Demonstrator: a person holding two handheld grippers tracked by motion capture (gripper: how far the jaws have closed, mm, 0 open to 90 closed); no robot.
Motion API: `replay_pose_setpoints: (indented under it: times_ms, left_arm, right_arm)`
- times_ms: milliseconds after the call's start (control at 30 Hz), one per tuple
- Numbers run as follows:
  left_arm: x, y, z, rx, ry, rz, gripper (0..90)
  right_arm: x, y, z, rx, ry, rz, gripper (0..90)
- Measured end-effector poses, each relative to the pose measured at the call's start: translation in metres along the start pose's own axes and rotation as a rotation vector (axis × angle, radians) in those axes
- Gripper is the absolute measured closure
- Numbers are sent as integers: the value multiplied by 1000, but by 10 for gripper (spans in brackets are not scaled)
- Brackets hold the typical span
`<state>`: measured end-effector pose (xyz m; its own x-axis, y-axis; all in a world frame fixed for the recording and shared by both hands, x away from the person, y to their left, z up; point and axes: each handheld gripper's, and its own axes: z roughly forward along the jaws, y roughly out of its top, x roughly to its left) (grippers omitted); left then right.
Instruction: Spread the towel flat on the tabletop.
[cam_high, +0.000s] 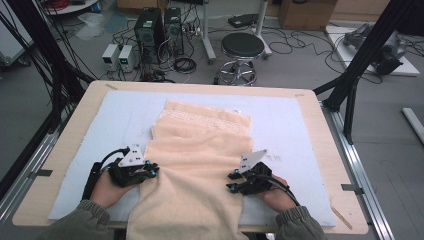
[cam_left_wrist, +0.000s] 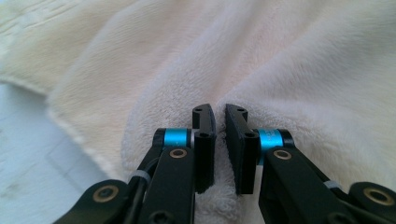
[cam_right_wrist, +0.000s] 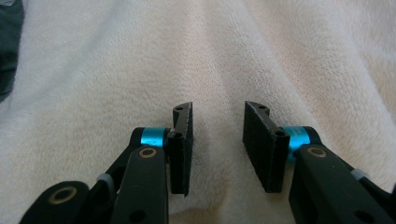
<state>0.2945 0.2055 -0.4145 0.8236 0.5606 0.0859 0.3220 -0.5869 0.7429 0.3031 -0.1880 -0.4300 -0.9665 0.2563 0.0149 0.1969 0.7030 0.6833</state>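
A cream towel (cam_high: 200, 150) lies rumpled across the pale mat (cam_high: 295, 120), and its near end hangs over the table's front edge. My left gripper (cam_high: 152, 170) sits at the towel's left edge. In the left gripper view the jaws (cam_left_wrist: 220, 121) are almost together and pinch a small fold of the towel (cam_left_wrist: 280, 56). My right gripper (cam_high: 231, 182) rests at the towel's right edge. In the right gripper view its jaws (cam_right_wrist: 217, 121) stand apart, with a soft ridge of the towel (cam_right_wrist: 210, 56) lying between them and not pressed.
The wooden table (cam_high: 320, 107) carries the mat, with bare mat to the left and right of the towel. Beyond the far edge stand a black stool (cam_high: 242, 47), computer towers (cam_high: 149, 27) and floor cables. Black frame posts (cam_high: 367, 45) rise at the right.
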Motion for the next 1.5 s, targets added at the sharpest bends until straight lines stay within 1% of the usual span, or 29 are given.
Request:
replay_pose_setpoints:
  times_ms: [67,100,133,200,267,300,333,367,433,500,600,633,733,767,800,833,900,933,967,1000,1033,1067,1100,1133,1200,1300,1400,1433,1500]
  left_arm:
    - [3,-3,4,18,4,-22,804]
    - [4,-4,5,23,5,-24,800]
    - [4,-5,5,25,8,-27,794]
    - [4,-5,2,8,15,-32,766]
    - [2,-2,-4,-24,28,-41,694]
    - [0,-1,-7,-44,26,-39,663]
    - [-2,0,-11,-58,20,-38,642]
    - [-5,1,-14,-70,2,-33,621]
    - [-13,0,-17,-83,-22,-21,606]
    - [-20,-3,-16,-77,-53,-6,589]
    - [-26,-12,-10,-42,-84,-1,571]
    - [-27,-15,-8,-28,-98,1,566]
    - [-27,-23,1,18,-124,-2,539]
    - [-28,-26,3,10,-122,-3,539]
    - [-28,-26,3,5,-123,-5,544]
    - [-27,-26,3,5,-127,-3,568]
    - [-28,-24,4,5,-120,7,687]
    - [-29,-23,4,11,-125,13,726]
    - [-30,-21,4,17,-115,25,776]
    - [-31,-20,5,17,-113,27,808]
    - [-32,-18,5,16,-112,22,821]
    - [-31,-17,5,17,-114,28,828]
    - [-31,-15,5,7,-112,19,832]
    - [-31,-13,5,2,-115,21,834]
    - [-31,-8,5,-19,-113,17,837]
    - [-32,0,7,-32,-106,34,839]
    - [-30,4,8,-41,-83,35,840]
    - [-28,4,8,-34,-74,35,840]
    - [-22,2,7,-34,-49,14,841]
  right_arm:
    - [-1,4,-2,-18,-7,-7,628]
    - [-1,5,-4,-38,-14,-7,628]
    - [-1,5,-8,-54,-20,3,628]
    - [-2,2,-16,-72,-35,18,629]
    - [-1,-1,-23,-91,-46,22,631]
    - [0,-3,-26,-94,-51,23,633]
    - [1,-5,-29,-94,-52,27,637]
    - [3,-8,-31,-94,-53,23,643]
    - [5,-12,-33,-84,-49,21,656]
    - [9,-18,-33,-66,-43,20,665]
    - [11,-24,-32,-50,-36,23,677]
    - [12,-24,-31,-46,-27,28,678]
    - [11,-23,-24,-15,-19,22,677]
    - [10,-23,-20,1,-12,25,676]
    - [9,-23,-16,11,-10,23,680]
    - [9,-23,-15,3,-10,30,697]
    - [7,-21,-14,10,5,29,792]
    - [6,-21,-14,9,14,33,846]
    - [5,-20,-14,11,22,29,862]
    - [5,-20,-15,18,22,24,868]
    - [6,-20,-15,22,20,21,871]
    - [6,-19,-17,30,16,13,873]
    - [6,-20,-20,38,13,9,874]
    - [6,-20,-23,42,7,5,874]
    - [6,-22,-32,35,-9,6,875]
    - [3,-24,-46,26,-37,10,875]
    - [2,-21,-51,27,-54,8,875]
    - [1,-20,-51,26,-58,3,874]
    - [0,-16,-48,21,-70,6,872]
